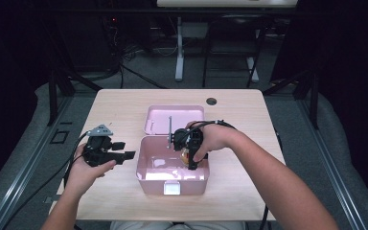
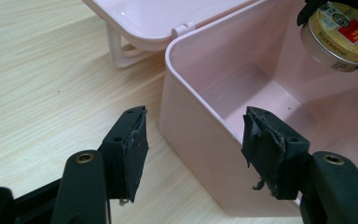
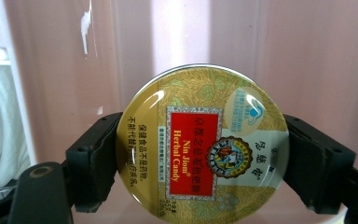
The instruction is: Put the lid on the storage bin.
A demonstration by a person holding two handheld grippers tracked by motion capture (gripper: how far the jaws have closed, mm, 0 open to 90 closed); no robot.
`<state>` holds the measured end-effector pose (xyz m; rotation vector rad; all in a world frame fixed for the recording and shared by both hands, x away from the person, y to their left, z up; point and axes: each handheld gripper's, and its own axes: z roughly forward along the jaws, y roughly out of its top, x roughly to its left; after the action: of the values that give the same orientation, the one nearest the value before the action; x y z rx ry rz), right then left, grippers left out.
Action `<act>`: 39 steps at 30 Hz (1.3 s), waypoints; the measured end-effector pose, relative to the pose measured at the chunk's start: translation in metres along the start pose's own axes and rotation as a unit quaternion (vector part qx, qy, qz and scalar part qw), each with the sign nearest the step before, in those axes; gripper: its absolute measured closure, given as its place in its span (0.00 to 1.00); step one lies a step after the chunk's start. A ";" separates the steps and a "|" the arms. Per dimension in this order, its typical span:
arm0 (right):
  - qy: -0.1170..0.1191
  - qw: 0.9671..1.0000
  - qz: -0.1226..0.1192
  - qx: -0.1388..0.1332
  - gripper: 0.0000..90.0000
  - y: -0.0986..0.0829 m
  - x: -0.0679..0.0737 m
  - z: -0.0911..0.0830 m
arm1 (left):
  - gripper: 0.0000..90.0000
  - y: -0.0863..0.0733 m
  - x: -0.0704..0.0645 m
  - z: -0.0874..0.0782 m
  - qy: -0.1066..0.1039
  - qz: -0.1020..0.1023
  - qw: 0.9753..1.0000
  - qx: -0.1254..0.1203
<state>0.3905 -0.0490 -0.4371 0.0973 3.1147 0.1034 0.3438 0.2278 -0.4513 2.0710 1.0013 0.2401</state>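
Candy tin (image 2: 342, 35) cut by top edge; small print on lid (image 3: 135, 154) unreadable.

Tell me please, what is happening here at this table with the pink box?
A person works with a gripper in each hand. The right gripper grips a round candy tin by its sides and holds it over the open pink box, whose lid lies folded back. The tin is not yet set down. The left gripper is open and holds nothing, just to the left of the box, above the wooden table.
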 end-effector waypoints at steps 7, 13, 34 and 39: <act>0.002 1.000 0.005 0.001 0.22 -0.001 -0.003 0.007 | 0.44 0.000 0.001 0.000 -0.003 -0.001 1.000 0.000; -0.003 1.000 -0.005 0.016 0.22 -0.005 -0.004 0.019 | 0.44 0.000 0.000 0.001 -0.002 -0.001 1.000 -0.001; 0.013 1.000 -0.008 0.010 0.22 -0.008 -0.005 0.043 | 0.44 0.000 0.001 0.001 -0.004 -0.002 1.000 -0.001; 0.015 1.000 -0.003 0.011 0.22 -0.008 -0.006 0.048 | 0.44 -0.001 0.000 0.002 -0.003 -0.002 1.000 0.000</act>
<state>0.3972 -0.0545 -0.4856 0.0885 3.1471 0.0723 0.3446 0.2270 -0.4530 2.0686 1.0015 0.2304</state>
